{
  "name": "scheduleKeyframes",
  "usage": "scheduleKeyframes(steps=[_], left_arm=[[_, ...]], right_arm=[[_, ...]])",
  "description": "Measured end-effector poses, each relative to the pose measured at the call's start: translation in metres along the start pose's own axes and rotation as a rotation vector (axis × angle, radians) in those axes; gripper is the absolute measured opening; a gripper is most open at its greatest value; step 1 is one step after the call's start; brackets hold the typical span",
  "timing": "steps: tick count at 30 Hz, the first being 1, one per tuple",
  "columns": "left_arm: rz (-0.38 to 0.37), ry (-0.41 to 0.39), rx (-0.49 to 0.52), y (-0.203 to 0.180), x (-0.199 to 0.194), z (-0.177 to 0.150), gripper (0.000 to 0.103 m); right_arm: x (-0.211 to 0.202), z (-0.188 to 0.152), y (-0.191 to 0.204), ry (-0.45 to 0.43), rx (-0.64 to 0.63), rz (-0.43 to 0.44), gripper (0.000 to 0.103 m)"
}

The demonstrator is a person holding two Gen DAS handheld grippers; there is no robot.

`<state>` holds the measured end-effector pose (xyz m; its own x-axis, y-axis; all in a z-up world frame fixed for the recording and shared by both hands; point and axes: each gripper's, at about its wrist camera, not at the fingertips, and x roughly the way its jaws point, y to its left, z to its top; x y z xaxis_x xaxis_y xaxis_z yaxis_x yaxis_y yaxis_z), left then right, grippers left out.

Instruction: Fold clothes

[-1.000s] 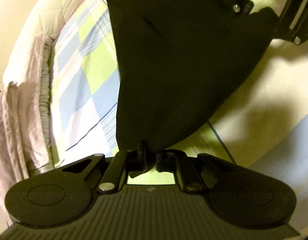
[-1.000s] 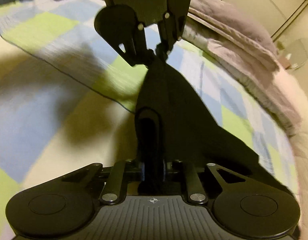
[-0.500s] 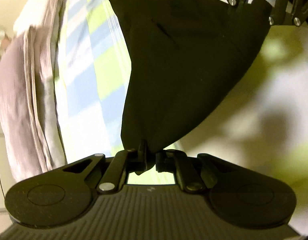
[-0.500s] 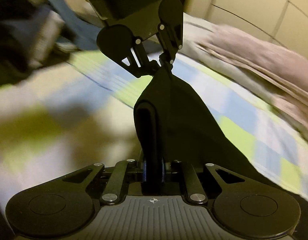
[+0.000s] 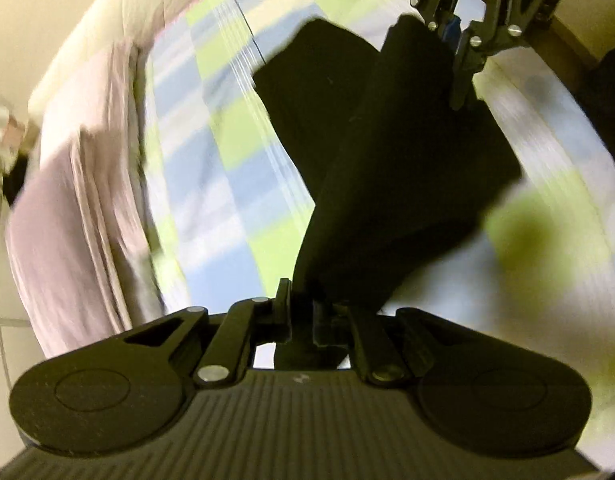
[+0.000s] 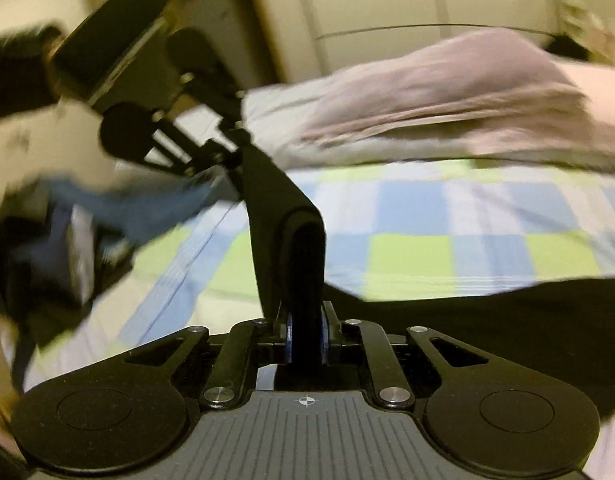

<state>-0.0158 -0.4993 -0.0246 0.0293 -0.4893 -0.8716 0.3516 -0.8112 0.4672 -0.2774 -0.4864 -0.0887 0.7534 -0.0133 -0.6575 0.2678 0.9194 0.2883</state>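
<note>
A black garment (image 5: 391, 160) hangs stretched between both grippers above a checked bedsheet (image 5: 227, 168). My left gripper (image 5: 303, 312) is shut on one edge of the cloth, which fans out ahead toward my right gripper (image 5: 455, 44) at the top right. In the right wrist view my right gripper (image 6: 305, 320) is shut on a folded edge of the black garment (image 6: 283, 208). From there a taut band runs up to the left gripper (image 6: 227, 156). More of the cloth lies low at the right.
The bed has a blue, green and white checked sheet (image 6: 427, 240). A mauve folded blanket (image 6: 447, 92) lies along its far edge, also the blanket (image 5: 75, 216). Dark and blue clothes (image 6: 67, 240) sit blurred at the left. Cupboard doors (image 6: 387, 0) stand behind.
Both grippers have swung quickly with the black garment held between them; views are blurred. The right view has tilted up to the wall and blanket. The cloth now hangs narrower and twisted.
</note>
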Motion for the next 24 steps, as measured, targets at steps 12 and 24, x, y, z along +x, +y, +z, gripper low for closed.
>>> scheduleKeyframes(steps=[12,24], left_arm=[[-0.1,-0.086,-0.251,0.114,0.217,0.194,0.03],[-0.301,-0.03,-0.825,0.147,0.303,0.109,0.042]], right_arm=[[-0.041,-0.03,-0.262,-0.024,0.545,-0.115,0.001],[-0.027,-0.032,-0.296,-0.072,0.587,-0.163,0.074]])
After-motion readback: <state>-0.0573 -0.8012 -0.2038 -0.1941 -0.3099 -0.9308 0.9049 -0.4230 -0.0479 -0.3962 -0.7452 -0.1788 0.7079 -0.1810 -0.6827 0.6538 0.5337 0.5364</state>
